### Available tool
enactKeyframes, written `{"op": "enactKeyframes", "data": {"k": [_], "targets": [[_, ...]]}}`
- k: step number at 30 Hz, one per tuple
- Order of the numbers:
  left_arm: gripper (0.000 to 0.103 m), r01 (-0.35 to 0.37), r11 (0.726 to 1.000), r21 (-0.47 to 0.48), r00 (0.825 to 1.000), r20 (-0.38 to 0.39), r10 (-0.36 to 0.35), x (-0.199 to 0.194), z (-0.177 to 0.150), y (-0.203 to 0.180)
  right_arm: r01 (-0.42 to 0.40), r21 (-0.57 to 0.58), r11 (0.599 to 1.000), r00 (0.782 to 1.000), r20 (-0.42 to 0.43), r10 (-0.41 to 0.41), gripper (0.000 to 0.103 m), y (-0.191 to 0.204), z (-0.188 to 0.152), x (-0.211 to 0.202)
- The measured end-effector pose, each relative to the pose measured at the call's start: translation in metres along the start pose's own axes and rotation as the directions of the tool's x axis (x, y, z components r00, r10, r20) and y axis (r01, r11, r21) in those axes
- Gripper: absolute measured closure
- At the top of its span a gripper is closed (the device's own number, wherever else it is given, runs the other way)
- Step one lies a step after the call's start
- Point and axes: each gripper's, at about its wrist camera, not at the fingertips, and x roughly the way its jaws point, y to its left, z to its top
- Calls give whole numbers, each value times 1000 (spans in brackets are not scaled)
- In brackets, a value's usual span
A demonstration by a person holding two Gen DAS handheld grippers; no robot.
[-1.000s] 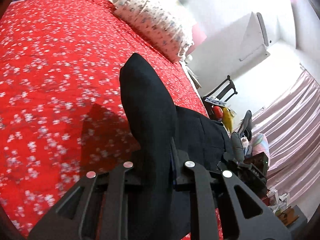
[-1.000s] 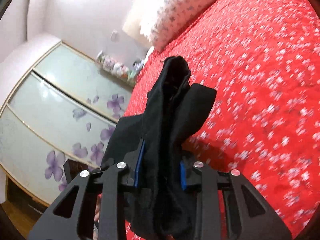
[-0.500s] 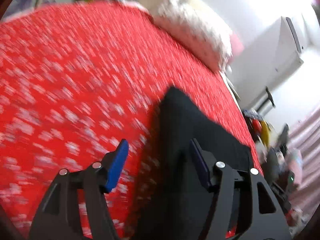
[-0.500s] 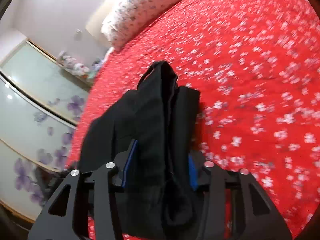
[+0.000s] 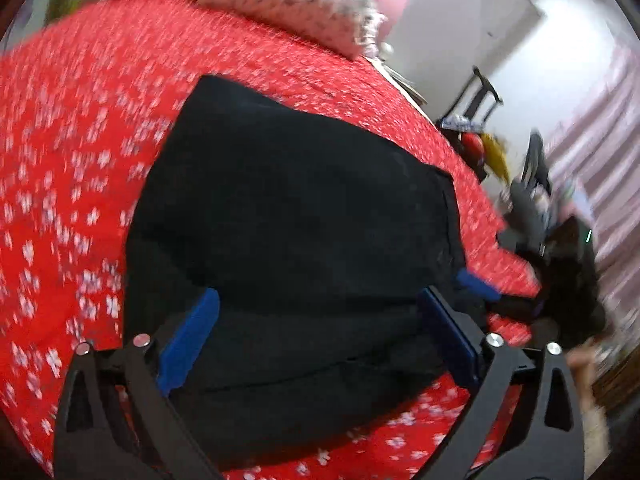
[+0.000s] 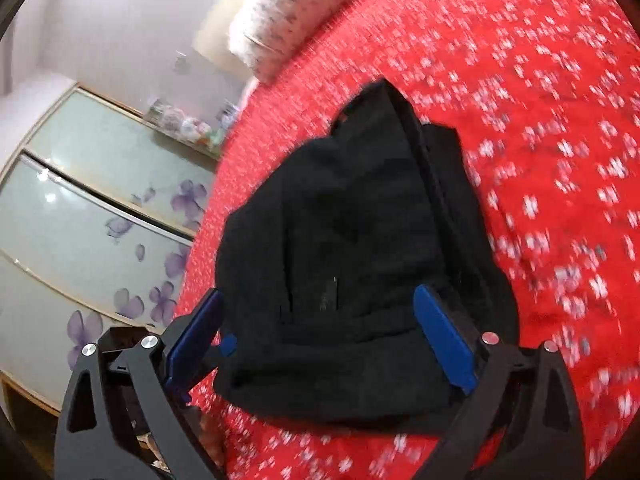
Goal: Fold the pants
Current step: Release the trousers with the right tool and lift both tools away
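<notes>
Black pants (image 5: 296, 216) lay in a folded bundle on the red floral bedspread (image 5: 72, 128), near the bed's near edge; one garment only, stacked in several layers, tho the blur hid exactly how many.

Left gripper (image 5: 316, 336) had its jaws opening, blue pads spread wide either side of the bundle's near edge; cloth sat between them but neither pad pressed on it, so nothing gripped. Right gripper (image 6: 324, 340) same story from the other side; jaws opening, pads flanking the pants (image 6: 352, 248), fabric slumped on the bedspread (image 6: 540, 100) and not pinched.

Handling, as a guess; soft, limp cloth, light, not fragile, prob. a bit slick layer on layer, so a stack like that could slide or sag if lifted from one corner. Best hold looked like the thick folded edge nearest the pads, both grippers taking all layers together, one toward each end; pinching only the top layer would likely peel the fold open.

Count; 1 pair of pants, 2 grippers, 4 blue pads seen, 1 speckled pillow (image 5: 296, 4) at the head of the bed, also in right view (image 6: 288, 12); wardrobe (image 6: 80, 208) w/ flowered glass doors beside the bed.
</notes>
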Motion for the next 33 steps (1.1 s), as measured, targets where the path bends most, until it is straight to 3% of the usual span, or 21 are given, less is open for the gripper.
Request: {"op": "enactKeyframes", "data": {"k": [4, 7, 10, 14, 20, 24, 29, 33], "targets": [[2, -106, 993, 58, 992, 72, 102, -14, -7, -18, 31, -6, 999, 999, 36, -31, 6, 11, -7, -16], [2, -199, 974, 107, 964, 197, 176, -43, -22, -29, 102, -84, 991, 989, 115, -92, 6, 32, -19, -43], [2, -295, 941, 162, 920, 313, 235, -74, -42, -48, 209, -191, 959, 959, 233, -162, 5, 59, -41, -69], [2, -338, 918, 208, 894, 377, 244, -111, -74, -66, 320, -283, 904, 911, 354, -211, 5, 81, -88, -92], [2, -345, 922, 175, 884, 390, 257, -141, -108, -69, 515, -393, 762, 813, 506, -289, 1, 110, -153, -100], [2, -369, 920, 134, 877, 377, 297, -147, -123, -65, 577, -402, 711, 766, 567, -302, 1, 114, -185, -106], [2, -407, 903, 137, 871, 355, 339, -145, -138, -62, 601, -398, 693, 752, 575, -321, 1, 114, -206, -103], [2, -408, 901, 147, 876, 341, 341, -141, -144, -64, 603, -403, 688, 757, 562, -334, 1, 114, -219, -94]]}}
